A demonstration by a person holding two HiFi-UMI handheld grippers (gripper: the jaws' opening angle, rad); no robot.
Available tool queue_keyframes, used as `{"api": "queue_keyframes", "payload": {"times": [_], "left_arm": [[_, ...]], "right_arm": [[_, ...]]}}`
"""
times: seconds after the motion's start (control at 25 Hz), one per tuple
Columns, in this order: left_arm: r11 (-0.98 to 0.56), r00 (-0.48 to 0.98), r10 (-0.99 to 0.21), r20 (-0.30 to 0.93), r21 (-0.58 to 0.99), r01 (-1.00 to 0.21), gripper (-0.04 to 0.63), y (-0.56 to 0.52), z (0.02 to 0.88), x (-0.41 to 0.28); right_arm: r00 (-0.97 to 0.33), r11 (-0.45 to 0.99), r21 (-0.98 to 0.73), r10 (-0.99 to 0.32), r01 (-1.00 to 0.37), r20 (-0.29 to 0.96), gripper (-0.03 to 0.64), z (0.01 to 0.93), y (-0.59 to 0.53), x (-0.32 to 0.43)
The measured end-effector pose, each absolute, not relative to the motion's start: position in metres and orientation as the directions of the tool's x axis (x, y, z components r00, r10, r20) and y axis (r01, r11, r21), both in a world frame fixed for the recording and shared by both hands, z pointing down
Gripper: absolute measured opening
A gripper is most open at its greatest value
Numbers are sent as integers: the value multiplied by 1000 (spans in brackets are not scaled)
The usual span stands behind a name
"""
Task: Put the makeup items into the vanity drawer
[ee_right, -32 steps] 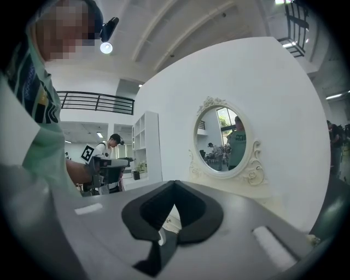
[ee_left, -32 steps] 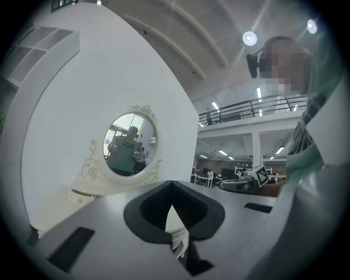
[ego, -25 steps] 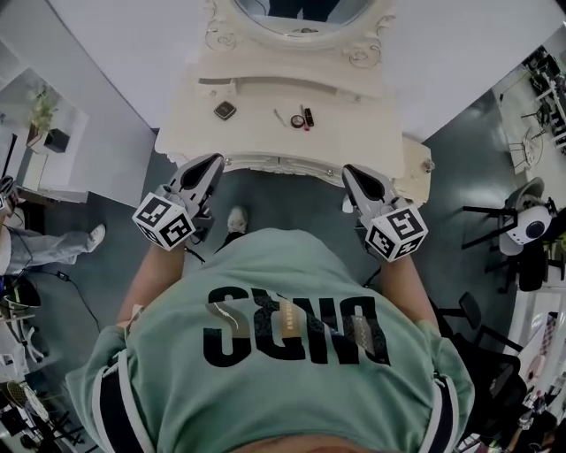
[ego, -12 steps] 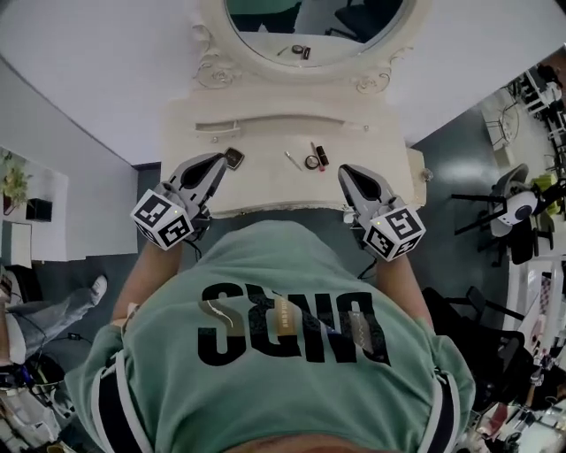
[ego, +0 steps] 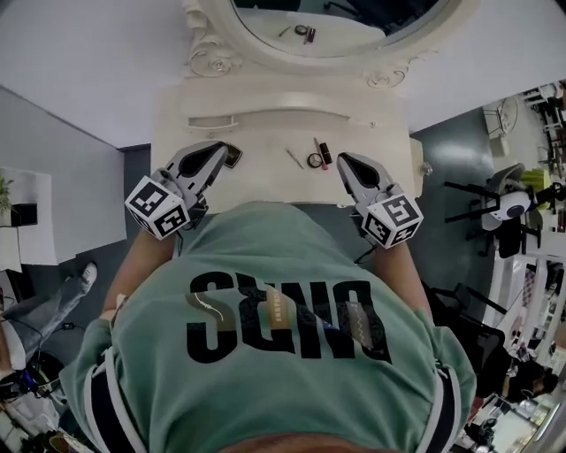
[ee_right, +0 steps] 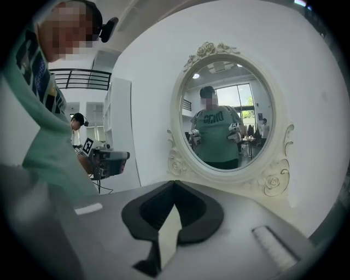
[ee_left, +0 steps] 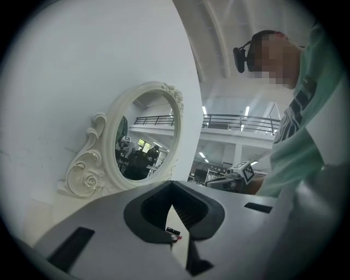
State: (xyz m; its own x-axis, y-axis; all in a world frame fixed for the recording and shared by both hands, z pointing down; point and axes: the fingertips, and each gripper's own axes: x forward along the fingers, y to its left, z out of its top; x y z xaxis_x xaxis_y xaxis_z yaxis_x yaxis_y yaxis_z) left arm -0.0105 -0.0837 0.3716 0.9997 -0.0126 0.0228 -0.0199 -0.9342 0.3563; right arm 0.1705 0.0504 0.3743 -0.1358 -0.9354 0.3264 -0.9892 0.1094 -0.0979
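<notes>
Curving cream vanity [ego: 380, 150] (ornate oval mirror [ego: 354, 26])

Cream vanity top [ego: 265, 152]: bare strip between the dark square compact [ego: 233, 156], left, and the small round case [ego: 315, 160] with red lipstick [ego: 325, 152], right; ornate cream oval mirror frame [ego: 212, 62] blocks the far edge.

I read the vanity top [ego: 274, 146] as cream-painted and smooth, with a soft sheen; the mirror frame [ee_right: 270, 180] is carved in the same creamy finish; the mirror glass [ee_right: 227, 109] is glossy; the left gripper [ee_left: 171, 183] and right gripper [ee_right: 174, 183] look like matt grey plastic, with black ribbed pads [ee_left: 190, 210]; the person's shirt [ego: 283, 354] is soft green cloth; the floor [ego: 442, 177] is dark and shiny.
</notes>
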Motion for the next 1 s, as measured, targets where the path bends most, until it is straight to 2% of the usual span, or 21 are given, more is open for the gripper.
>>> {"api": "queue_keyframes", "payload": {"times": [0.2,0.44,0.6,0.76,1.0], "left_arm": [[-926,995,-81,61,365,-98,-2,-84,387,20],[-899,972,-223,79,368,-237,-2,-64,385,67],[-881,953,-279,119,364,-303,-2,-53,393,89],[-871,950,-282,136,379,-313,-2,-57,407,89],[-871,956,-244,165,396,-291,-2,-80,433,86]], "right_arm": [[-197,169,-107,-906,-980,375,11,401,42,213],[-314,222,-242,-829,-944,463,40,453,47,268],[-342,218,-278,-761,-935,552,49,500,44,286],[-322,202,-257,-699,-945,638,49,547,38,275],[-196,94,-174,-602,-980,774,57,619,31,278]]}}
